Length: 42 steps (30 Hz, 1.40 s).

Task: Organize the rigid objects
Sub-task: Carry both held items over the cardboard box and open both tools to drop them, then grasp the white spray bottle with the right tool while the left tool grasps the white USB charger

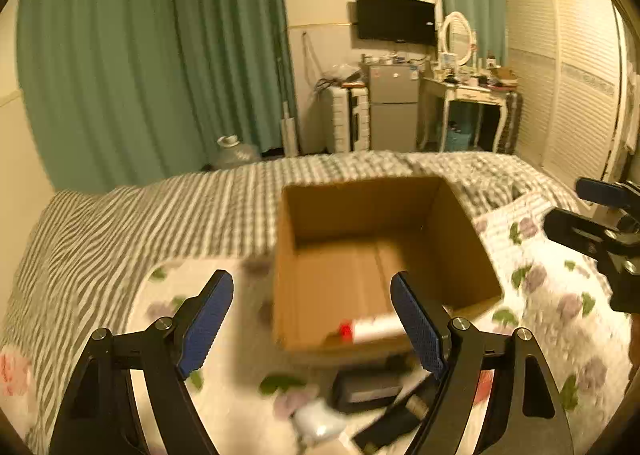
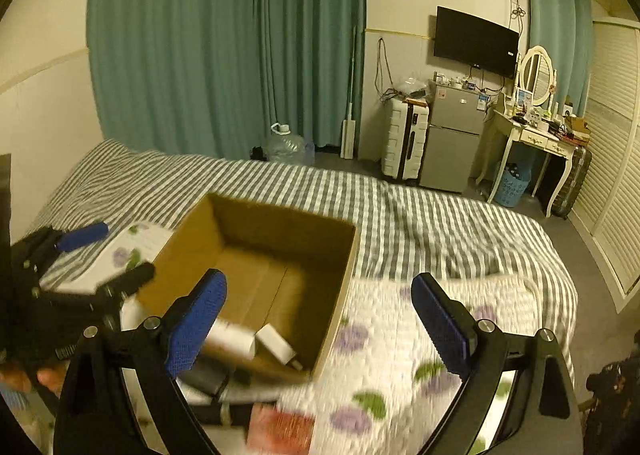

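Grey-and-white striped bedding covers the bed, with a floral quilt spread over the near part, and an open cardboard box sits on top of that, so this is clearly the drop-off bin. Already inside it, at the near wall, there's a white tube with a red cap, and from the right camera a small white block beside it. Just outside the box's near edge lies the leftover pile: a dark flat case, something red, and a pale blurry thing I can't make out. Both tools are empty with fingers spread wide; the left tool hovers over the near rim, the right tool is over the box and quilt. Looks to me like we're between items, so the next move would be dipping down to that pile, pinching one piece and lifting it over the rim.
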Tool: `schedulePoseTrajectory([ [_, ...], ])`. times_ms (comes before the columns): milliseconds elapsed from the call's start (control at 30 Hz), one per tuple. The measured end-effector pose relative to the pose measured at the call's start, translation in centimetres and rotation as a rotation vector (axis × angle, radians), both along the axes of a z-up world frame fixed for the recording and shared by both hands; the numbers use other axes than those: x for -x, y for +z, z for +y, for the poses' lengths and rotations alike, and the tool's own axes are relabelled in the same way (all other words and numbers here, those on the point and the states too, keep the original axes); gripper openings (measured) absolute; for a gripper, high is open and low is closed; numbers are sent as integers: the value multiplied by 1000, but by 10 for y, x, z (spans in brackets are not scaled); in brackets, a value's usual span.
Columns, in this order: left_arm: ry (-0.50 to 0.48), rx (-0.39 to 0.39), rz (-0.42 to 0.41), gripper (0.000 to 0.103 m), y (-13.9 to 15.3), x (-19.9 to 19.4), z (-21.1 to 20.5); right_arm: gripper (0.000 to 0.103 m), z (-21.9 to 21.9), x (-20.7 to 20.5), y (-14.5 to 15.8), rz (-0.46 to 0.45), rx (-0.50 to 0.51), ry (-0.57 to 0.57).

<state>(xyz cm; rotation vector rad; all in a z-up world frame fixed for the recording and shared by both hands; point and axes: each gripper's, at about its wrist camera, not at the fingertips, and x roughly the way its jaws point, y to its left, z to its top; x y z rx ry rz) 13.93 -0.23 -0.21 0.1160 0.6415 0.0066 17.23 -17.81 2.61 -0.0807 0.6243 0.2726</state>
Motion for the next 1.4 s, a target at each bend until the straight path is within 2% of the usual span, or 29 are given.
schedulePoseTrajectory([
  [233,84,0,75,84,-42,54,22,94,15,60,-39,58,28,59],
  [367,112,-2,147,84,-84,75,26,94,34,77,-81,129,55,101],
  [500,124,-16,220,84,-116,81,29,94,54,87,-128,241,82,118],
  [667,162,5,208,84,-125,79,40,94,71,84,-163,365,73,44],
  [733,178,10,216,84,-129,78,45,94,73,80,-175,418,29,-1],
  [800,188,26,230,84,-130,74,48,94,70,77,-177,432,-37,-35],
  [967,215,47,226,83,-126,75,54,94,78,70,-186,497,-125,-61],
  [1033,256,29,220,83,-125,76,59,94,88,67,-193,531,-138,-61],
  [1167,266,62,230,83,-125,76,65,93,97,63,-203,553,-143,-50],
  [1300,234,59,227,83,-125,75,62,84,100,64,-206,547,-134,-19],
  [1333,225,58,229,83,-126,76,62,70,99,64,-204,540,-140,-3],
  [1367,221,60,231,83,-125,75,61,61,99,66,-203,535,-130,10],
  [1400,215,64,233,83,-126,75,61,61,97,68,-201,531,-110,20],
])
